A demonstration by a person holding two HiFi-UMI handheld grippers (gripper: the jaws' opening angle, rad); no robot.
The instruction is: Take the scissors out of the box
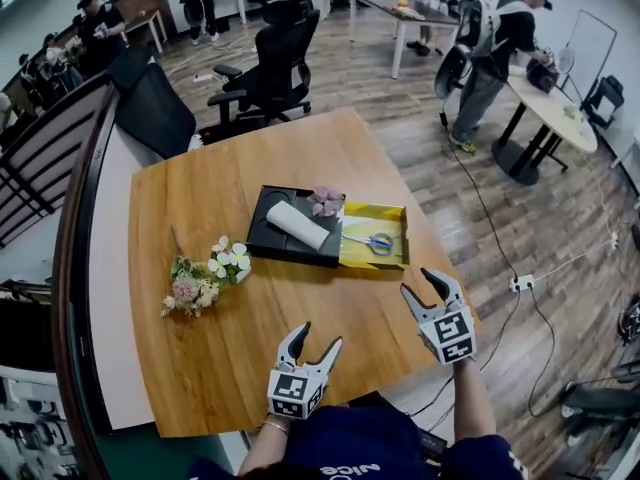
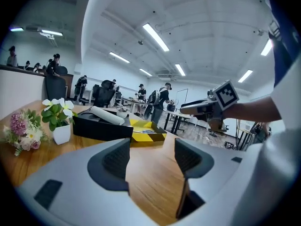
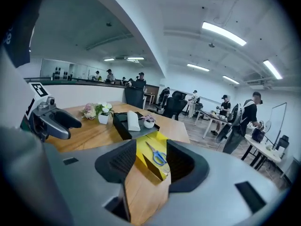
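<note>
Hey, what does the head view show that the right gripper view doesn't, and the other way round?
Only the head view: the right gripper from outside with its marker cube, and the power strip on the floor. Only the right gripper view: the ceiling lights and the inner faces of that gripper's pads. Both: the scissors in the yellow box, the black tray, the flowers and the left gripper.

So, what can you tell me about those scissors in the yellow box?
The scissors have blue loop handles, plastic by the look, and thin silvery blades that seem closed. They lie flat on the floor of the open yellow box, blades pointing toward the black tray beside it. Nothing but the box touches them.
</note>
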